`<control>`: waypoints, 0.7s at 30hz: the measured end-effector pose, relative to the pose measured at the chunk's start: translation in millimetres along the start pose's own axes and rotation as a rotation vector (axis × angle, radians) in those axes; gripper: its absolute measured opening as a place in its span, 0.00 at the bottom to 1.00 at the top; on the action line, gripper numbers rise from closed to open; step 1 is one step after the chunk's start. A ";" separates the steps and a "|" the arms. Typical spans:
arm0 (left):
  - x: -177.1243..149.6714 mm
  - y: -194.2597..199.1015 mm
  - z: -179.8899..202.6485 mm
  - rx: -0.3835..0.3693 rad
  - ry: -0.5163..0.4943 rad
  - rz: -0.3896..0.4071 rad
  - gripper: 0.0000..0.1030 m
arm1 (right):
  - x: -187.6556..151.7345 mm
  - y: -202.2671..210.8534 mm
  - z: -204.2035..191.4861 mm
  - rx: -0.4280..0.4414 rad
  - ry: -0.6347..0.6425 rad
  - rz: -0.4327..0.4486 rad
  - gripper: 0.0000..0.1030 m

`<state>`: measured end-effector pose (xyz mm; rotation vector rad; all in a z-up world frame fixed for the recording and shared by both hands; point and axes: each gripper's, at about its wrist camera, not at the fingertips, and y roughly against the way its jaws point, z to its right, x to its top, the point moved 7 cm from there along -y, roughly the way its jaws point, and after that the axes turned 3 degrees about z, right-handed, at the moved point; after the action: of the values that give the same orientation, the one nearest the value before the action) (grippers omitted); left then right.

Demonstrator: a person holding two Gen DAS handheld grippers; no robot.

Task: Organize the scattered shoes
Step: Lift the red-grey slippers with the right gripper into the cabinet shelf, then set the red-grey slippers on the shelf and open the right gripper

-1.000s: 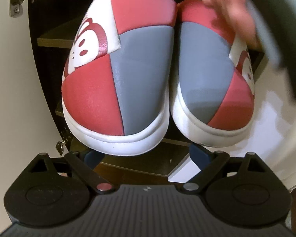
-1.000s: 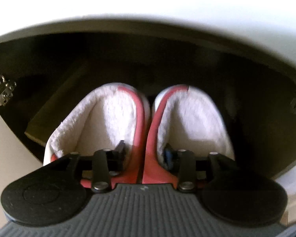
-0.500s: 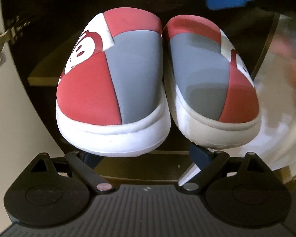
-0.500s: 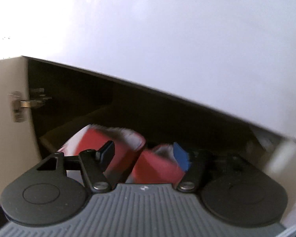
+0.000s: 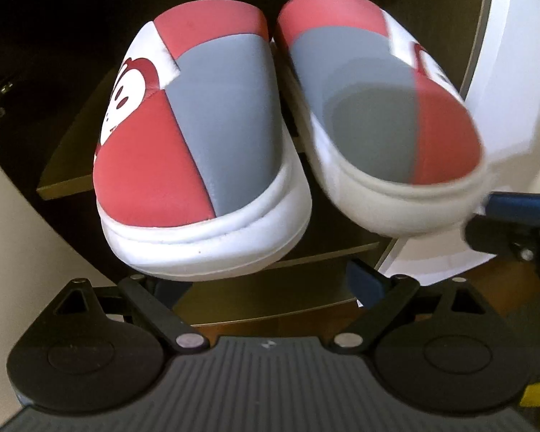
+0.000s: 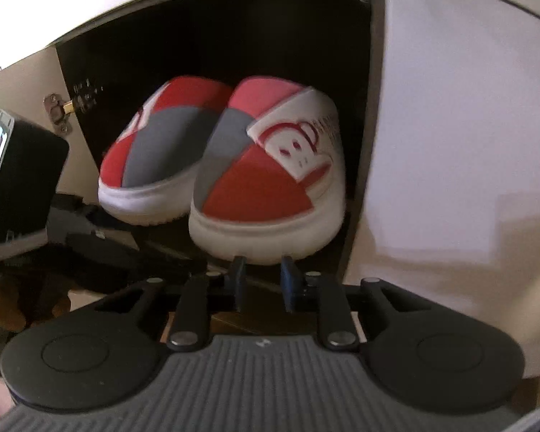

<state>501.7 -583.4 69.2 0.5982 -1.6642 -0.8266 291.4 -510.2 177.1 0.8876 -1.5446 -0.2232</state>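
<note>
Just above both tools, slippers point(image 6: 219, 165) sit shelved; right tool point(image 6: 261, 277) closing on nothing, left tool point(image 5: 270, 280) released

Two red-grey slippers point(image 6: 219, 165) sit side by side on a dark cabinet shelf point(image 6: 183, 248), toes out. The right gripper point(image 6: 262, 273) is closing just below them, nothing between, I think. The frame's blurry.

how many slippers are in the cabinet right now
2. Both sit side by side on a shelf in the open cabinet, toes over its front edge: one slipper on the left, the other on the right. More may be hidden in the dark.
</note>
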 end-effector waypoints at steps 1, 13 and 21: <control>3.4 -2.7 -2.1 0.003 -0.010 -0.003 0.91 | 0.9 1.2 2.2 0.001 0.002 0.000 0.16; 7.3 -16.1 -35.7 0.005 -0.033 -0.024 0.91 | 9.2 -34.0 9.3 -0.033 -0.025 0.008 0.16; 14.1 44.7 -55.1 0.002 -0.103 0.124 0.91 | 7.6 -11.1 -9.4 0.027 -0.068 0.041 0.16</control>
<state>553.2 -577.6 119.6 0.4552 -1.7775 -0.7768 305.0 -519.3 178.0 0.8761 -1.6301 -0.2054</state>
